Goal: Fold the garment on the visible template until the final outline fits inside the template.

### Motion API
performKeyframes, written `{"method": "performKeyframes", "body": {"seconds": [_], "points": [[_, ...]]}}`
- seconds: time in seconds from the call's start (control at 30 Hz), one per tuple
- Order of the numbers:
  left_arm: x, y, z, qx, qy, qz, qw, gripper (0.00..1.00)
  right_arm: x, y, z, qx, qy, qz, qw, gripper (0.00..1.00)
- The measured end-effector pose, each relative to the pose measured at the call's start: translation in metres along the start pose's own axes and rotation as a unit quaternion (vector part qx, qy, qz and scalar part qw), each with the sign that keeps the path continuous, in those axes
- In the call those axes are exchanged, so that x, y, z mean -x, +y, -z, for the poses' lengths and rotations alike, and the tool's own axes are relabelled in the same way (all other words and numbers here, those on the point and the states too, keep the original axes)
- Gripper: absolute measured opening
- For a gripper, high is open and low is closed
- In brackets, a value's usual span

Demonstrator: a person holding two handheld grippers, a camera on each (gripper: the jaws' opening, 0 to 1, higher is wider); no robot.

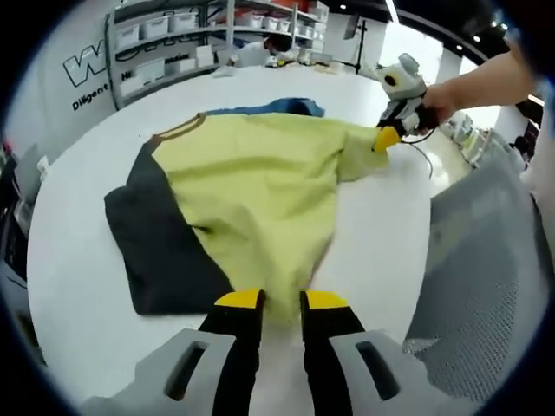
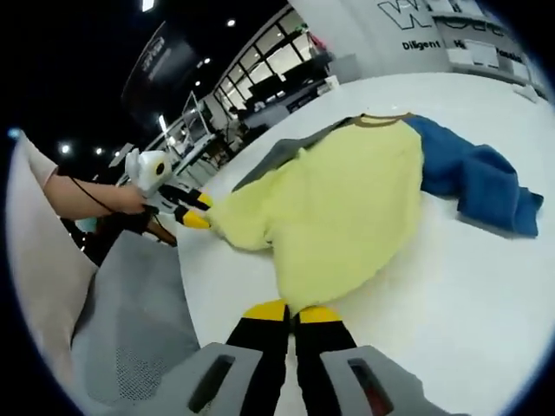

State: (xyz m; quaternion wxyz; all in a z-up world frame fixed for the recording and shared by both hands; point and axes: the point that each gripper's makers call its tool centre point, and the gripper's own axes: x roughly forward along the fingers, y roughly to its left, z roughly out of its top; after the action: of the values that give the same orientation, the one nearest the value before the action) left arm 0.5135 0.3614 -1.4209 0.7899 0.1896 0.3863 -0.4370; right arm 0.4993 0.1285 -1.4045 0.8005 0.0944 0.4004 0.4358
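Yellow garment (image 1: pixel 251 186) with black sleeve, blue cloth (image 2: pixel 477 178), white table (image 1: pixel 78 260)

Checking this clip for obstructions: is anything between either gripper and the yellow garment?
Nothing visible. The left gripper and right gripper each sit at an edge of the yellow garment, jaws closed on fabric. A blue cloth lies beside it, touching its far side.

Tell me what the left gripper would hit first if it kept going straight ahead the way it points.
The left gripper already has its jaws at the near edge of the yellow garment, so pushing straight on would run into that yellow cloth first, probably bunching it along the white table. Depth is hard to judge.
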Motion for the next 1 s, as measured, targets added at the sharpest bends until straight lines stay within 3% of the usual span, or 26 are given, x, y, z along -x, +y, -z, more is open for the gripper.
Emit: {"method": "performKeyframes", "body": {"seconds": [0.17,0.23,0.27,0.37,0.43,0.57,0.67,0.77,0.9,1.0], "points": [[0.010,0.003,-0.011,0.028,-0.018,0.006,0.9994,0.06,0.013,0.008,-0.011,-0.010,-0.006,-0.015,0.9998,0.00],[0.020,-0.004,-0.025,0.050,-0.033,0.033,0.9977,0.06,0.022,0.014,-0.022,-0.049,-0.015,-0.034,0.9981,0.00],[0.025,-0.006,-0.030,0.056,-0.035,0.044,0.9969,0.06,0.029,0.014,-0.028,-0.042,-0.021,-0.038,0.9982,0.00],[0.047,0.001,-0.047,0.042,-0.045,0.039,0.9974,0.06,0.040,0.014,-0.036,-0.042,-0.017,-0.039,0.9982,0.00],[0.053,0.007,-0.050,0.053,-0.044,0.040,0.9968,0.06,0.048,0.012,-0.041,-0.042,-0.022,-0.039,0.9981,0.00],[0.050,0.013,-0.038,0.038,-0.021,0.032,0.9986,0.06,0.056,0.001,-0.040,-0.059,-0.019,-0.028,0.9977,0.00],[0.043,0.006,-0.030,0.033,-0.010,0.037,0.9987,0.06,0.056,-0.008,-0.032,-0.078,-0.010,-0.016,0.9968,0.00],[0.034,-0.007,-0.018,0.036,0.001,0.057,0.9978,0.05,0.053,-0.023,-0.002,-0.089,0.051,0.013,0.9946,0.00],[0.024,-0.026,0.007,0.000,0.045,0.079,0.9959,0.05,0.044,-0.030,0.016,-0.087,0.074,0.025,0.9931,0.00],[0.021,-0.027,0.011,0.007,0.038,0.072,0.9967,0.07,0.039,-0.038,0.028,-0.074,0.094,0.047,0.9917,0.00]]}}
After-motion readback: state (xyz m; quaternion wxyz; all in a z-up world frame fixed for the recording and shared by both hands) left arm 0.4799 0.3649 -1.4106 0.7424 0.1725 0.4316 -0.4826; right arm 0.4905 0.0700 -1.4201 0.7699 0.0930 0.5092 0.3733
